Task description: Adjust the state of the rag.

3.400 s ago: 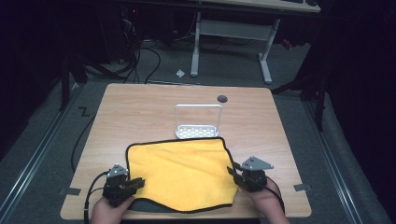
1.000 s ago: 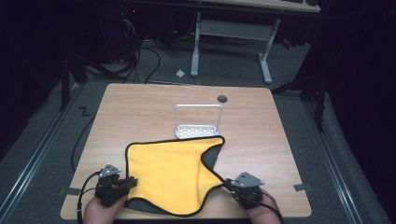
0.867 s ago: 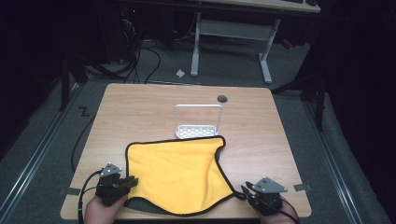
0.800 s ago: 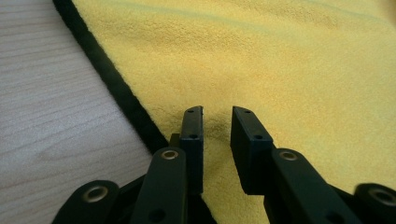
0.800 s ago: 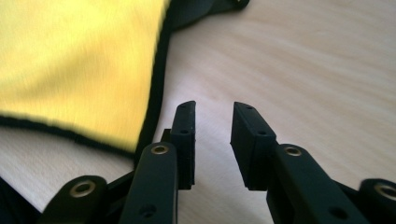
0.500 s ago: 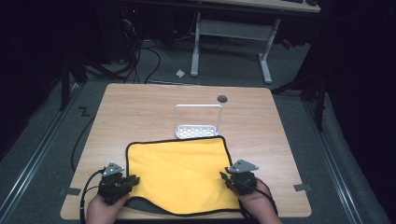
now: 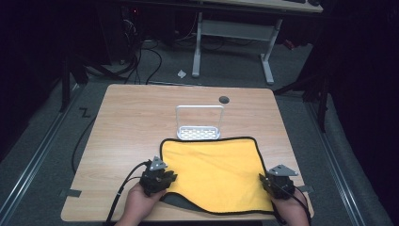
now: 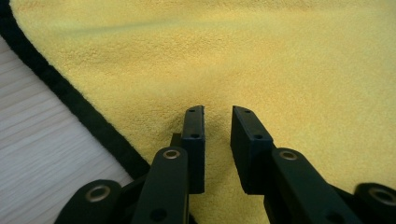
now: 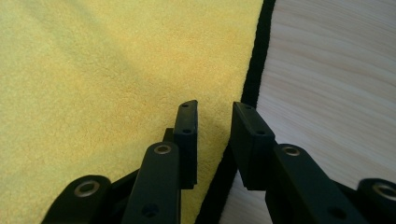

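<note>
A yellow microfibre cloth (image 7: 216, 172) with black edging lies spread flat on the near half of the wooden counter (image 7: 131, 117), just in front of a small white rack (image 7: 199, 123). Its long axis runs left to right. The left gripper (image 7: 165, 178) and right gripper (image 7: 267, 181) sit at its two near sides, likely to fold or tension it evenly. Each gripper's jaws stand slightly apart over the fabric, clamping nothing.

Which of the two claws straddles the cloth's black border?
The right claw: the black hem of the yellow cloth runs between its jaws, beside bare table. The left claw sits wholly over yellow.
</note>
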Demonstrator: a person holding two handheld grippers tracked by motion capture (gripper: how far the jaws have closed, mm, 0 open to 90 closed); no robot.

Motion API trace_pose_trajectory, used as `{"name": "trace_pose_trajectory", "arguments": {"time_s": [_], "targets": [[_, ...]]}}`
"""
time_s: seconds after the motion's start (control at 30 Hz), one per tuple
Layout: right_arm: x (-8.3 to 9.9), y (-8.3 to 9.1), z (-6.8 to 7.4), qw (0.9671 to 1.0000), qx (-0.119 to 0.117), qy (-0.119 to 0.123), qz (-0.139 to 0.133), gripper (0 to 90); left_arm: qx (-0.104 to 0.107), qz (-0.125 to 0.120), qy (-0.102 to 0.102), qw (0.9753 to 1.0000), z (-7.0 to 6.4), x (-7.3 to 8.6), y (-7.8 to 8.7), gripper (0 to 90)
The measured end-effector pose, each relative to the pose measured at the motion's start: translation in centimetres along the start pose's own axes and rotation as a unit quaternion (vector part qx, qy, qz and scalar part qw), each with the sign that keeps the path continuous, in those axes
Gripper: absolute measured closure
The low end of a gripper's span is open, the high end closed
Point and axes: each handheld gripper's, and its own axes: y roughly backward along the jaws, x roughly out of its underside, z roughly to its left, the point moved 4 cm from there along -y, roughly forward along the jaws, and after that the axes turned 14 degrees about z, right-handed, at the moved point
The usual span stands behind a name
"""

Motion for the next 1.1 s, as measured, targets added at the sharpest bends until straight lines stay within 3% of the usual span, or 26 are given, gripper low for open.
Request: {"name": "trace_pose_trajectory", "arguments": {"time_s": [0.07, 0.17, 0.2, 0.23, 0.33, 0.47, 0.63, 0.7, 0.87, 0.97, 1.1], "targets": [[0.3, 0.1, -0.2, 1.0000, -0.004, -0.007, -0.004, 69.3, 0.003, 0.002, 0.003, 1.0000, 0.1, 0.2, 0.2, 75.3], [-0.1, 0.4, 0.5, 0.9997, -0.021, -0.002, -0.016, 63.8, -0.005, -0.002, 0.016, 0.9999, 1.2, 0.6, 1.1, 71.6], [-0.9, 0.6, 1.7, 0.9992, -0.028, 0.014, -0.027, 63.2, -0.006, -0.012, 0.027, 0.9995, 1.8, 0.5, 1.5, 68.5], [-0.9, 0.6, 1.7, 0.9992, -0.028, 0.014, -0.027, 63.2, -0.008, -0.022, 0.039, 0.9990, 2.5, 0.4, 1.8, 68.5], [-2.2, 0.8, 3.8, 0.9976, -0.039, 0.041, -0.040, 61.5, -0.020, -0.051, 0.065, 0.9964, 4.9, -0.4, 2.2, 64.0], [-3.7, 0.7, 6.4, 0.9945, -0.060, 0.068, -0.053, 60.2, -0.034, -0.062, 0.083, 0.9940, 7.7, -2.2, 1.2, 55.7], [-5.1, 0.8, 9.9, 0.9886, -0.078, 0.110, -0.067, 57.6, -0.023, -0.063, 0.108, 0.9919, 10.1, -4.7, -0.5, 48.3], [-5.6, 1.0, 11.3, 0.9856, -0.088, 0.125, -0.072, 56.7, -0.028, -0.053, 0.107, 0.9924, 10.6, -5.5, -1.1, 47.0], [-7.2, 1.2, 14.7, 0.9778, -0.118, 0.152, -0.082, 55.5, 0.005, -0.050, 0.108, 0.9929, 10.8, -6.5, -2.2, 49.5], [-8.4, 1.1, 17.0, 0.9723, -0.134, 0.171, -0.085, 55.6, 0.022, -0.054, 0.109, 0.9923, 10.5, -6.8, -2.5, 56.5], [-9.7, 0.6, 20.4, 0.9638, -0.160, 0.197, -0.081, 56.0, 0.013, -0.051, 0.092, 0.9944, 10.0, -6.8, -2.9, 71.7]]}}
